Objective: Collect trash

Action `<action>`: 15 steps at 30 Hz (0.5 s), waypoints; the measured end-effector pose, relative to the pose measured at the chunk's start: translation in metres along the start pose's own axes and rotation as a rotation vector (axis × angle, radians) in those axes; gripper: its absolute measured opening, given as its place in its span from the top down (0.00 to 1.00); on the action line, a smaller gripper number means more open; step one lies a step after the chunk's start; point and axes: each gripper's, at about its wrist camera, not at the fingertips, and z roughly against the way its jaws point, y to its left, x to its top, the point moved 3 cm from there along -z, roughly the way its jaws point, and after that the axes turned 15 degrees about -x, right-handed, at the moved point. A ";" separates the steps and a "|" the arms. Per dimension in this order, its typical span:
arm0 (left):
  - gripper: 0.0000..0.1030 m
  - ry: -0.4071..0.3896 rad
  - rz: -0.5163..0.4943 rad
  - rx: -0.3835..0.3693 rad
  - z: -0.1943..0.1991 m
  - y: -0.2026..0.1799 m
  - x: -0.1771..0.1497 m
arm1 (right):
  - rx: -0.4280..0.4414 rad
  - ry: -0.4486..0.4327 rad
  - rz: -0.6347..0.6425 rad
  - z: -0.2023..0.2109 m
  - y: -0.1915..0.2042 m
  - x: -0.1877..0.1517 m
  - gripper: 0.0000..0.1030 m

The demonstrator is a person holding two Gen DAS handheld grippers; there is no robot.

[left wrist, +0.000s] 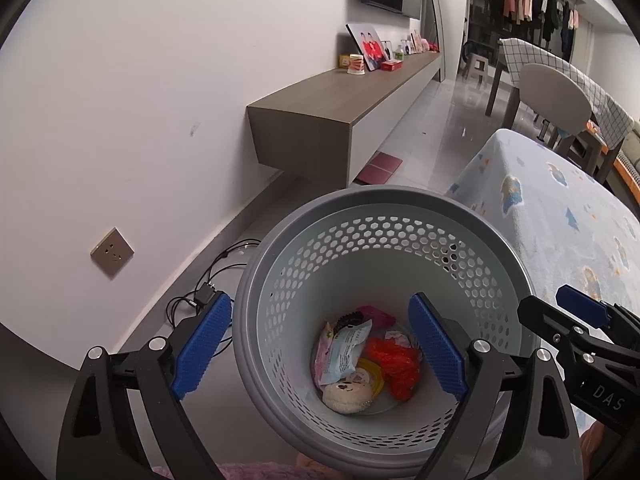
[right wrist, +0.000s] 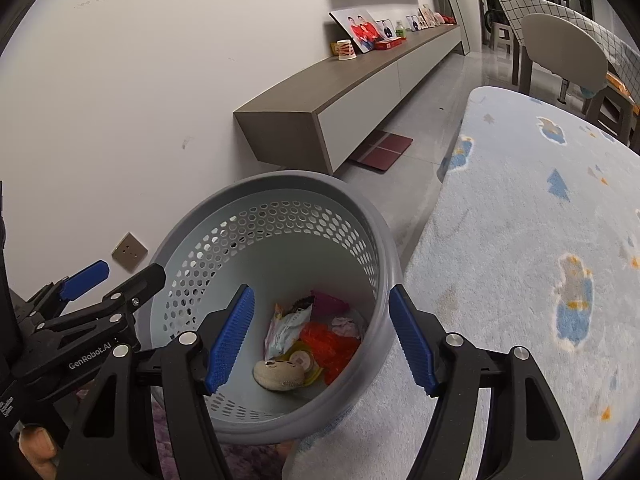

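Left gripper (left wrist: 320, 346) fills the near edge of the left wrist view, jaws spread wide, nothing between them, straddling the grey bin's (left wrist: 384, 204) rim. Trash pile (left wrist: 366, 364) sits at the bin bottom, about 12 o'clock from the tips, straight below. Right gripper (left wrist: 576, 312) pokes in at 3 o'clock.

Right wrist view: right gripper (right wrist: 322, 340) also released, empty, over the bin (right wrist: 280, 184); trash (right wrist: 308, 344) dead ahead at 12 o'clock. Both hands about equally near; rug (right wrist: 520, 240) at 3 o'clock shows no litter.

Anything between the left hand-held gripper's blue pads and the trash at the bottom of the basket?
No. In the left wrist view the left hand-held gripper stands open over the basket, nothing between its pads; only open space down to the trash.
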 end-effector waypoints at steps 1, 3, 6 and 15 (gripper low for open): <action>0.10 -0.001 -0.001 0.000 0.000 0.000 0.000 | -0.002 0.002 -0.003 0.000 0.000 -0.001 0.35; 0.09 -0.003 -0.003 0.005 0.000 0.000 0.000 | -0.010 0.005 -0.009 0.000 -0.002 -0.002 0.35; 0.08 -0.003 -0.004 0.008 0.001 0.001 0.000 | -0.020 0.004 -0.014 0.000 -0.004 -0.003 0.35; 0.06 -0.011 -0.005 0.026 0.004 0.002 0.000 | -0.045 -0.011 -0.016 0.007 -0.003 -0.005 0.32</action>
